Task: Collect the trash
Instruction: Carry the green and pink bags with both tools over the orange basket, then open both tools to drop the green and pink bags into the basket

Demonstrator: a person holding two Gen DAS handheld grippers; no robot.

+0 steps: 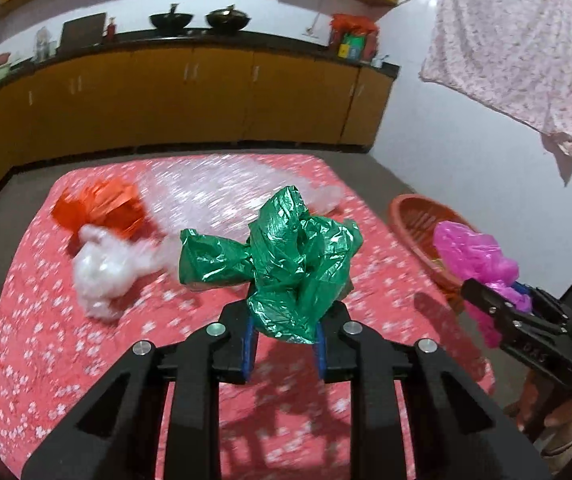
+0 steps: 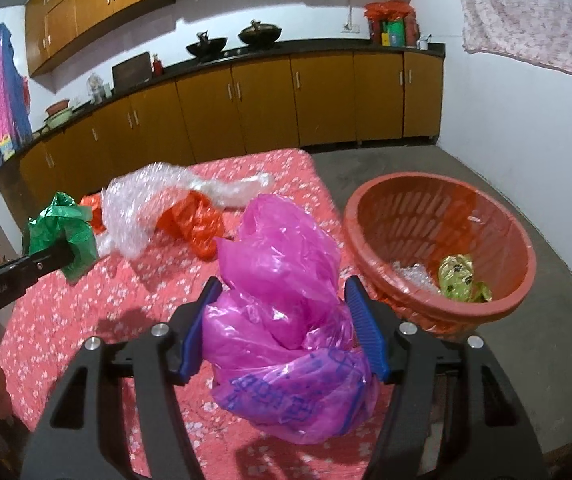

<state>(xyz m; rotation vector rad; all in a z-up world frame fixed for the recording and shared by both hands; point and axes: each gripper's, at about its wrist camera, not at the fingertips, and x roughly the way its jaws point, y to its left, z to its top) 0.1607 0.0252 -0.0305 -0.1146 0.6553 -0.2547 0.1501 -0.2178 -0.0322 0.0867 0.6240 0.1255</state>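
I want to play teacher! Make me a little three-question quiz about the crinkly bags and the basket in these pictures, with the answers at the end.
1. True or false: the left tongs are shut on the green bag.
2. Which bag do the right tongs hold? A) orange B) pink C) green
3. Fill in: the shiny yellow-green wrapper lies inside the ____.

Key
1. True.
2. B, the pink bag. The orange bag lies on the red flowered cloth.
3. Basket: the round reddish basket beside the cloth.
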